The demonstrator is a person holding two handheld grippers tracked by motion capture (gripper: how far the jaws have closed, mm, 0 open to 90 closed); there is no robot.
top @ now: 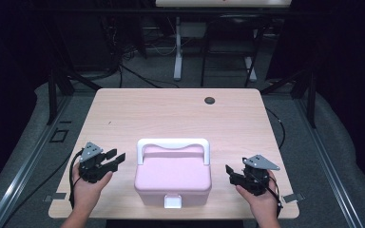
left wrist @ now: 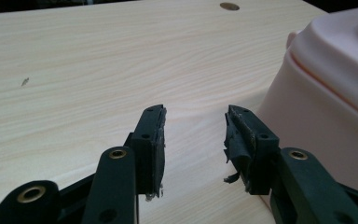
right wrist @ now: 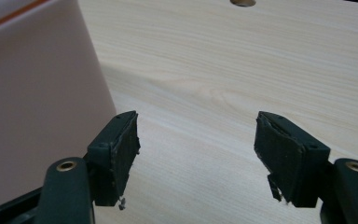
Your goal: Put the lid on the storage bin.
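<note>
My left gripper (top: 115,158) sits just left of the pink plastic box with the white handle and front latch (top: 173,176), jaws parted with nothing between them. My right gripper (top: 231,173) waits just right of the box, jaws wide and empty too — I judge both flank it so I can take its sides. The box stands near the front edge of the pale wood-grain table (top: 171,109) — beyond it, grey floor, cables and dark curtains.

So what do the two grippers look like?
Both are black two-jaw tools. The left gripper and right gripper each carry a grey three-cornered plate on top and trail a black cable. Brass-coloured rivets sit in the linkages, and the pads look worn and frayed.
</note>
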